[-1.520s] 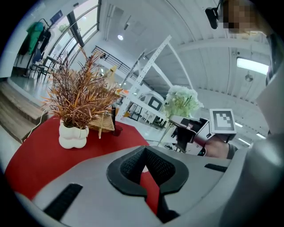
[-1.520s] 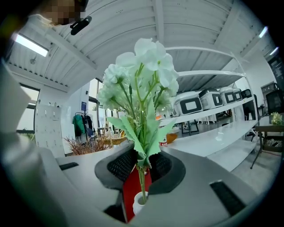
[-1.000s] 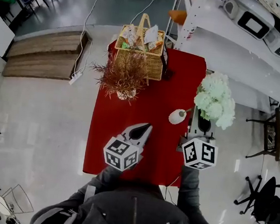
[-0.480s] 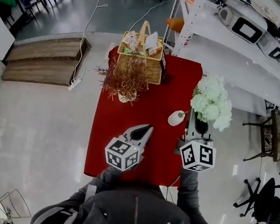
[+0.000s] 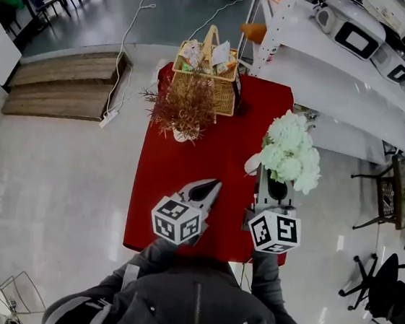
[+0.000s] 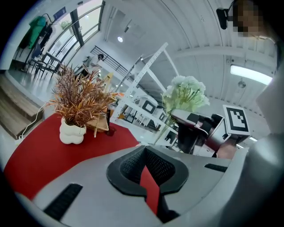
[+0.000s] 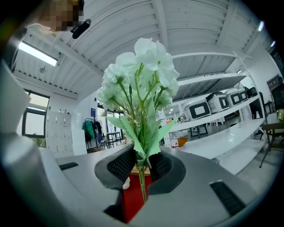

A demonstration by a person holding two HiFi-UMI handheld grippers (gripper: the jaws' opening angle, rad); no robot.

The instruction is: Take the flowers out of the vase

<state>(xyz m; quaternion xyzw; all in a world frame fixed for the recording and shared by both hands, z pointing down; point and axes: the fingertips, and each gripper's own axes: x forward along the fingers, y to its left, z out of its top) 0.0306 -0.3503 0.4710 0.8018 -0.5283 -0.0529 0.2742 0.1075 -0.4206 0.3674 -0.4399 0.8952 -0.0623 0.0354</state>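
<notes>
A bunch of white flowers (image 5: 289, 149) with green stems stands upright in my right gripper (image 5: 269, 183), over the right edge of the red table (image 5: 187, 170). In the right gripper view the stems (image 7: 142, 177) are pinched between the jaws and the blooms (image 7: 140, 84) rise above them. A small white vase (image 5: 250, 165) lies low on the table beside the flowers, partly hidden by them. My left gripper (image 5: 203, 189) hovers over the table's near middle, jaws together and holding nothing (image 6: 148, 170). The flowers (image 6: 184, 93) also show in the left gripper view.
A dried brown plant in a lumpy white pot (image 5: 185, 108) (image 6: 73, 133) stands at the table's far left. Behind it is a wicker basket (image 5: 205, 71) with packets. White shelving with appliances (image 5: 361, 45) runs along the right side.
My right gripper has carried the flowers leftward, from beyond the table's right edge to over it, now covering part of the small vase. The left gripper has stayed put.
</notes>
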